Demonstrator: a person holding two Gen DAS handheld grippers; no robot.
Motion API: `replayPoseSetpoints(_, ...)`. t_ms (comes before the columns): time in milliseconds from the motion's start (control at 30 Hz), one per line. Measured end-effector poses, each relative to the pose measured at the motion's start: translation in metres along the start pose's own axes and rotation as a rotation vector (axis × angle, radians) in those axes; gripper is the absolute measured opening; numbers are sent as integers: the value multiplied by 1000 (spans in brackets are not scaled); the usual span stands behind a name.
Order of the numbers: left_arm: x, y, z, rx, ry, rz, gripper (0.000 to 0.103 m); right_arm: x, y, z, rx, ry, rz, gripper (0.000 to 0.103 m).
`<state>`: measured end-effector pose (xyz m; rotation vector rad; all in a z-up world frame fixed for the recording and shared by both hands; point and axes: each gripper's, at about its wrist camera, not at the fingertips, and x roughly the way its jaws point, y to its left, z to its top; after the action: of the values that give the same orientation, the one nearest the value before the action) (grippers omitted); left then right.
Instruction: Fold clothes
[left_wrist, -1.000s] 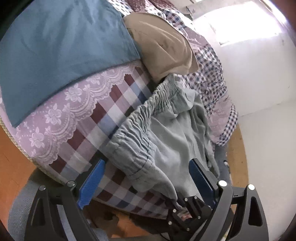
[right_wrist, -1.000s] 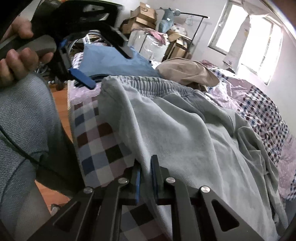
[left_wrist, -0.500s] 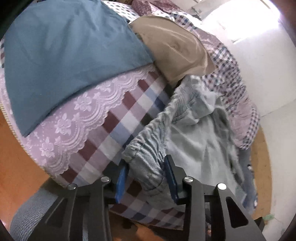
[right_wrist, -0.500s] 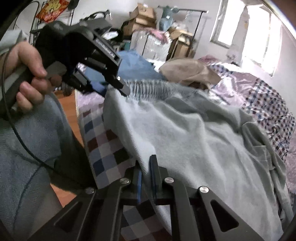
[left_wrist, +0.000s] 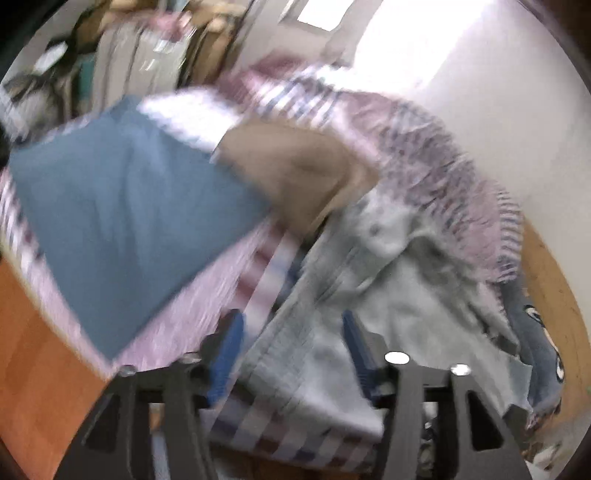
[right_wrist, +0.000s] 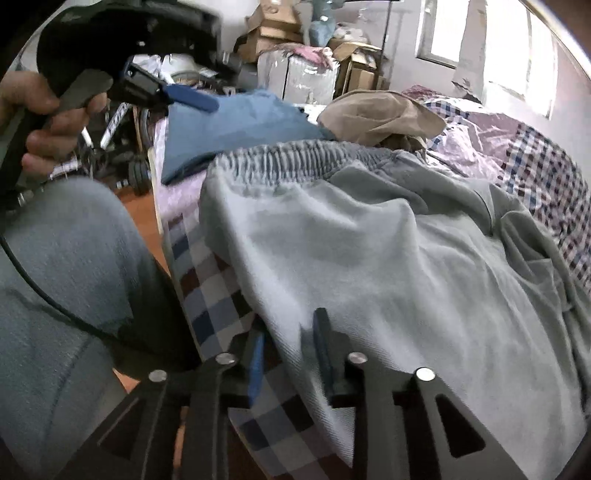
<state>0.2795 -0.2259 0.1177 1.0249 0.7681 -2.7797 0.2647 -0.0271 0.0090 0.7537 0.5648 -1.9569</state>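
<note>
Light grey-green trousers lie spread on the checked bedspread, their elastic waistband towards the far side. My right gripper is open, its blue-padded jaws parted around the near edge of the trousers. A hand holds my left gripper lifted above the waistband corner, open and holding nothing. The left wrist view is motion-blurred: the left gripper is open, with the trousers below and beyond it.
A folded blue garment and a tan garment lie on the bed behind the waistband. Cardboard boxes and clutter stand at the back. Orange wooden floor runs along the bed's edge. The person's grey-clad leg is at left.
My left gripper has let go of the waistband, opened and swung up and away. My right gripper's jaws have parted from their shut grip on the trouser edge.
</note>
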Motion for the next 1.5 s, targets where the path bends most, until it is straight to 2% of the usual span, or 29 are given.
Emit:
replayPoseSetpoints(67,8,-18,13,66,6,-69,76,-4,-5,4,32,-24,12,39)
replayPoseSetpoints(200,39,-47,35,155,38,-132,76,-11,-15,8,89,-56,17,42)
replayPoseSetpoints(367,106,-77,56,200,113,-160,76,-15,-24,7,113,-70,23,43)
replayPoseSetpoints(533,170,-95,80,244,198,-129,76,-24,-33,10,145,-99,76,43)
replayPoseSetpoints(667,222,-94,94,257,283,-94,76,-33,-42,13,178,-134,77,49)
replayPoseSetpoints(800,256,-81,113,264,290,-11,75,-36,-56,11,230,-137,67,51)
replayPoseSetpoints(900,268,-61,134,202,260,-1,74,-34,-69,7,280,-122,66,51)
replayPoseSetpoints(967,274,-45,149,136,238,-9,67,-31,-75,5,305,-111,63,52)
replayPoseSetpoints(1033,280,-34,159,112,221,27,44,-30,-81,3,327,-101,62,52)
replayPoseSetpoints(1067,283,-30,163,118,218,51,40,-29,-82,2,332,-98,61,52)
replayPoseSetpoints(1167,293,-26,168,116,257,37,39,-28,-84,-1,343,-88,53,52)
replayPoseSetpoints(1267,298,-31,168,180,307,43,39,-25,-87,-2,352,-80,47,52)
replayPoseSetpoints(1400,302,-39,163,222,430,13,39,-23,-89,-3,361,-68,38,52)
replayPoseSetpoints(1500,308,-47,160,278,466,67,41,-20,-90,-4,368,-60,35,52)
